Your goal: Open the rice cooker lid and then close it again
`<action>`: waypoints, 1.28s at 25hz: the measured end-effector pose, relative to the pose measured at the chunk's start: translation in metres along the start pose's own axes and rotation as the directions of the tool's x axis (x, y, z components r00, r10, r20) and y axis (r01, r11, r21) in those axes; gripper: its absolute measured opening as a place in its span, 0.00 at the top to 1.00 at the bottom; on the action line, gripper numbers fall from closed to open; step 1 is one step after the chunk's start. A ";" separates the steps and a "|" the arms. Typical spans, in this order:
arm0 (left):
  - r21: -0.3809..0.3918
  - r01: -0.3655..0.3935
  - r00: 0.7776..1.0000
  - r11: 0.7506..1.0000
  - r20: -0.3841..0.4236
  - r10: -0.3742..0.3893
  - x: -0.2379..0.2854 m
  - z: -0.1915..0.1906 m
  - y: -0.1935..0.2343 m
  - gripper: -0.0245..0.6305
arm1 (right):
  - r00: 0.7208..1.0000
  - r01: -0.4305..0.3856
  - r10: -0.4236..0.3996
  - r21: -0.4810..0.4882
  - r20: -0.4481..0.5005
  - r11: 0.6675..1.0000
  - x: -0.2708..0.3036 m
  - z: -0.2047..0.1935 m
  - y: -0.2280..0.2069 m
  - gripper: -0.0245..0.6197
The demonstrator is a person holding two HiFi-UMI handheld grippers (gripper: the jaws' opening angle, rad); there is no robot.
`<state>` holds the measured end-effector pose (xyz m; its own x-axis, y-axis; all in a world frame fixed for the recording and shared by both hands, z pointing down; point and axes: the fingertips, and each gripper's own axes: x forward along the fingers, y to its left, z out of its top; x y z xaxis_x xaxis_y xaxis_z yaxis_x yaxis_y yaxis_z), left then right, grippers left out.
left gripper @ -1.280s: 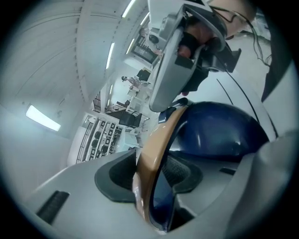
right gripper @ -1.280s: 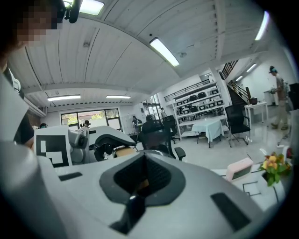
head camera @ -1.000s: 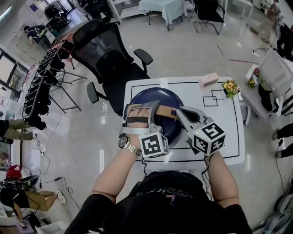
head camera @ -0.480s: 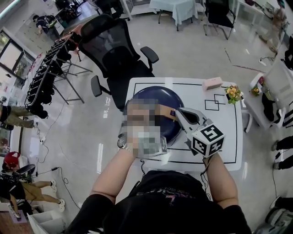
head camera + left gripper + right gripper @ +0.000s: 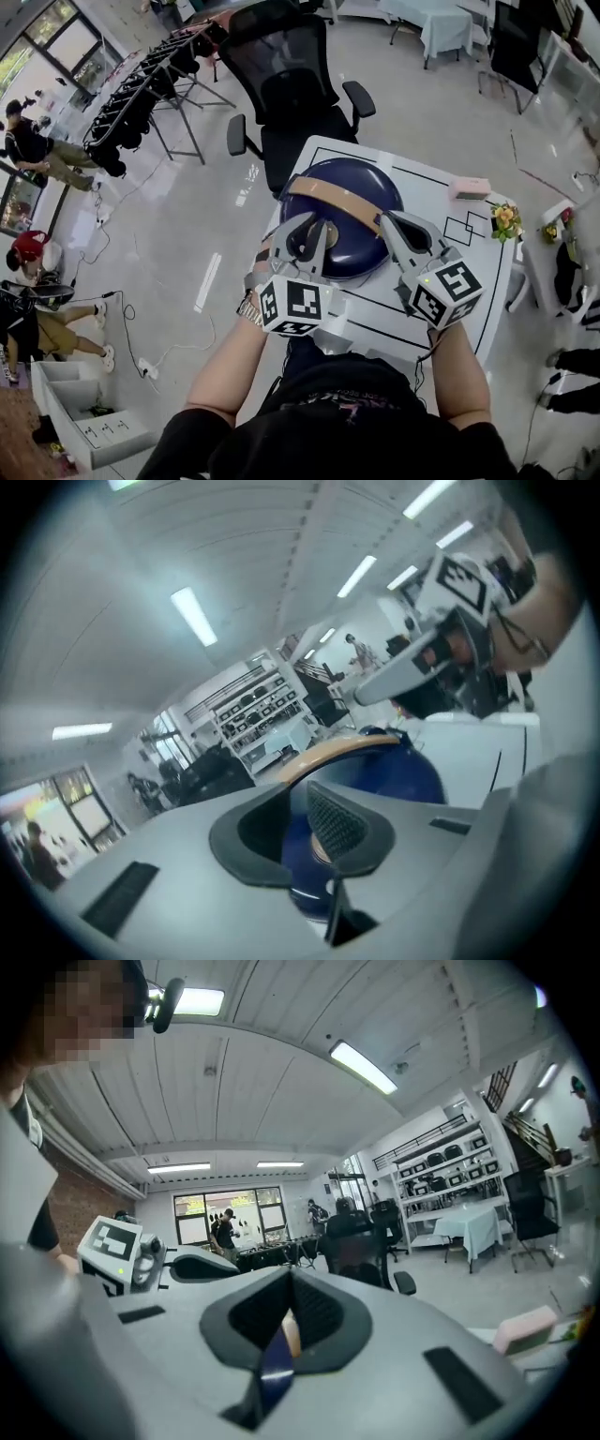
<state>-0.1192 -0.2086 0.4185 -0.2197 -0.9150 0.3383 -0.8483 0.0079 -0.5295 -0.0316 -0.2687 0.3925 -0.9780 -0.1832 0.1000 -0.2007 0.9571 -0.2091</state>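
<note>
Two claws sit at the near side of the rice cooker [image 5: 349,246], which stands mid-frame in the head view on the white worktop [image 5: 478,242]. Its blue lid [image 5: 352,176] carries a tan handle [image 5: 337,199] across the top. The lid looks down & flush, w/ no gap at the rim that I can see.

Left claw [image 5: 303,230], at the dome's lower-left edge, is narrow. Its jaws have just been closing and a slim gap remains. Its own view shows only blue body & a bit of tan through that gap, nothing pinched.

Right claw [image 5: 392,225], at the dome's lower-right, has its jaws fully together & is empty. The blue/tan sliver in its slit is the cooker beyond.

Progress, as a guess: w/ the lid down and neither claw gripping, either the opening isn't begun or the whole cycle is done. The pics can't say which. If not begun, what's left is to lift the lid, then press it back down.
</note>
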 end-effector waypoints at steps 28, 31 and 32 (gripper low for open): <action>-0.503 0.230 0.963 0.833 0.243 -0.120 -0.215 -0.081 0.032 0.96 | 0.998 0.040 -0.038 -0.049 0.055 0.998 -0.011 -0.024 0.210 0.96; -0.483 0.295 0.942 0.824 0.294 -0.165 -0.236 -0.081 0.019 0.96 | 0.992 0.113 -0.109 -0.062 0.061 0.992 -0.039 -0.033 0.232 0.96; -0.474 0.317 0.934 0.821 0.308 -0.182 -0.241 -0.079 0.012 0.96 | 0.989 0.137 -0.133 -0.064 0.060 0.988 -0.051 -0.036 0.235 0.96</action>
<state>-0.1145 0.0436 0.3917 0.0978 -0.9801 0.1727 -0.9949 -0.0920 0.0414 -0.0273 -0.0261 0.3734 -0.9442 -0.3224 0.0683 -0.3288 0.9354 -0.1304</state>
